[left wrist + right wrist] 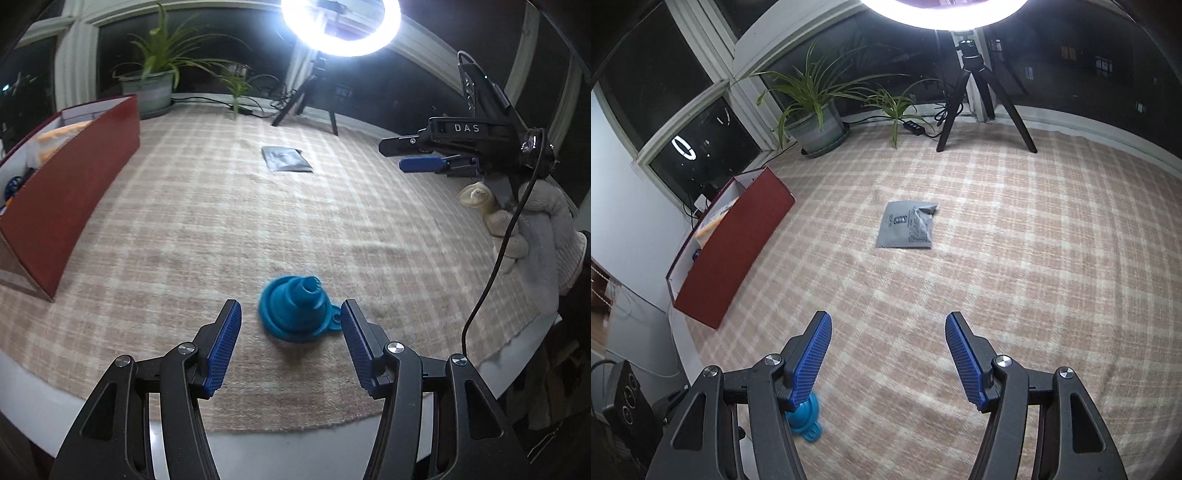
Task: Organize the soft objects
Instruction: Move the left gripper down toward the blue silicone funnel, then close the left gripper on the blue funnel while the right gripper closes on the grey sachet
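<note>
A blue soft funnel [295,312] lies wide end down on the checked cloth, just ahead of my open left gripper [291,321] and between its blue pads. In the right wrist view the funnel [807,419] shows partly behind the left finger. A grey pouch [908,229] lies flat at the middle of the table; it also shows in the left wrist view [286,158]. My right gripper [886,332] is open and empty, held above the cloth; it shows at the right in the left wrist view [400,155].
A red box [70,195] with several items inside stands at the left edge, also in the right wrist view [735,247]. A potted plant [816,122], a ring light tripod [979,92] and cables stand at the back. The table edge is close in front.
</note>
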Tool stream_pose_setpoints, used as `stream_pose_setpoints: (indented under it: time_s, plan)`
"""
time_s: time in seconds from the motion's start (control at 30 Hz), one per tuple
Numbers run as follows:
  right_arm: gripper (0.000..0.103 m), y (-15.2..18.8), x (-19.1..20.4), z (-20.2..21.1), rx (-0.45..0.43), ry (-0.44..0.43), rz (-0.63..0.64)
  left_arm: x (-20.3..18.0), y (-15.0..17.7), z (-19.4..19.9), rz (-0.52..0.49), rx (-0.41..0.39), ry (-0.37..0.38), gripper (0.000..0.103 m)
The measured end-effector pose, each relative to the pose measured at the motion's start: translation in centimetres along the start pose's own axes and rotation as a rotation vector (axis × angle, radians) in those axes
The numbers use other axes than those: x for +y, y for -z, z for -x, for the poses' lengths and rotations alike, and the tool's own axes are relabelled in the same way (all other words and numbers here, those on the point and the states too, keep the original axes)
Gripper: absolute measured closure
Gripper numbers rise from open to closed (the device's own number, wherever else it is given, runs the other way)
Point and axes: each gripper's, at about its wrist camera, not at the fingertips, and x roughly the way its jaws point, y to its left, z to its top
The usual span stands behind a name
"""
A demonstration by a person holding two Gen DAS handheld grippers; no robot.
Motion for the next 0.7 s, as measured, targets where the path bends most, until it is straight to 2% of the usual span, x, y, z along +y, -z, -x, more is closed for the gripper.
stream_pose_setpoints:
  time_s: [0.1, 0.3, 0.47, 0.7]
  plan:
    - [0.043, 0.8, -0.2, 0.5, -0.011, 0.018, 0.006, -0.7, 0.3, -0.8, -0.016, 0.011, 0.007, 0.048]
    - [0.043, 2.0, -0.7, 0.4, -0.004, 0.029, -0.014, -2.8, 0.8, -2.6, -0.123, 0.016, -0.012, 0.048]
    - [0.043, 2.3, -1.3, 0.3, 0.000, 0.015, -0.046, -3.8, 1.2, -4.9, -0.272, 0.076, -0.099, 0.048]
    - [0.043, 2.3, -2.5, 0.6, -0.011, 0.016, -0.093, -4.1, 1.5, -6.4, -0.410, 0.101, -0.132, 0.046]
